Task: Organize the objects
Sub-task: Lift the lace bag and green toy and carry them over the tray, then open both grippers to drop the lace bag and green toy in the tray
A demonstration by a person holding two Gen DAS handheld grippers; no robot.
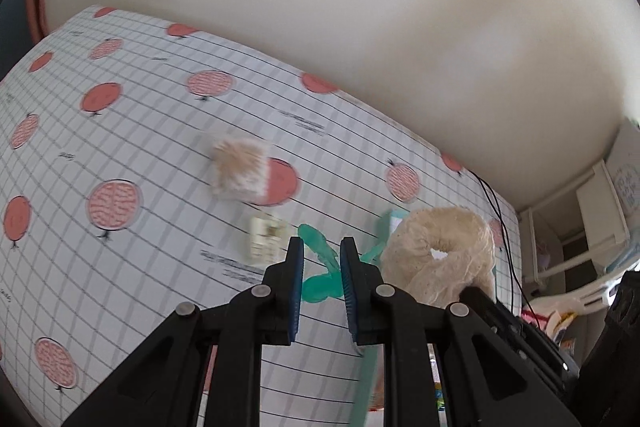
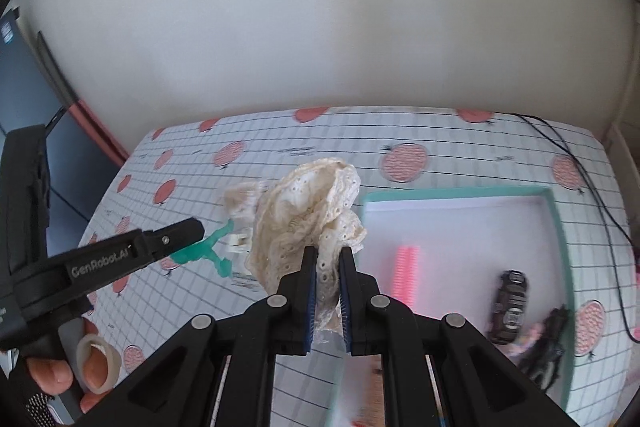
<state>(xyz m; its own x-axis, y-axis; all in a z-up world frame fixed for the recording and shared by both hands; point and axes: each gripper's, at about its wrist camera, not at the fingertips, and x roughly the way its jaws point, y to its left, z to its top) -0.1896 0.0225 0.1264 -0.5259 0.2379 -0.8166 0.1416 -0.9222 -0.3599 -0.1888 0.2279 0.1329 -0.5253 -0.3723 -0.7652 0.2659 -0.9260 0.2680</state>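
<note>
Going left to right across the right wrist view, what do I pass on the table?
Left gripper → green plastic clip → cream lace scrunchie held in the right gripper → pink comb-like piece in the teal-rimmed white tray → dark rectangular clip → black furry clip.

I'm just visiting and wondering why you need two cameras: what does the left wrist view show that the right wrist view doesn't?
Only the left wrist view shows the left tongs from behind, open over the green clip, plus white shelving at the far right. Only the right wrist view shows inside the teal box: a pink comb-like item and a dark toy car; it also shows the right tongs shut on the cream lace scrunchie. Both show the scrunchie, the clip, a fuzzy beige item and the pomegranate-print tablecloth.
</note>
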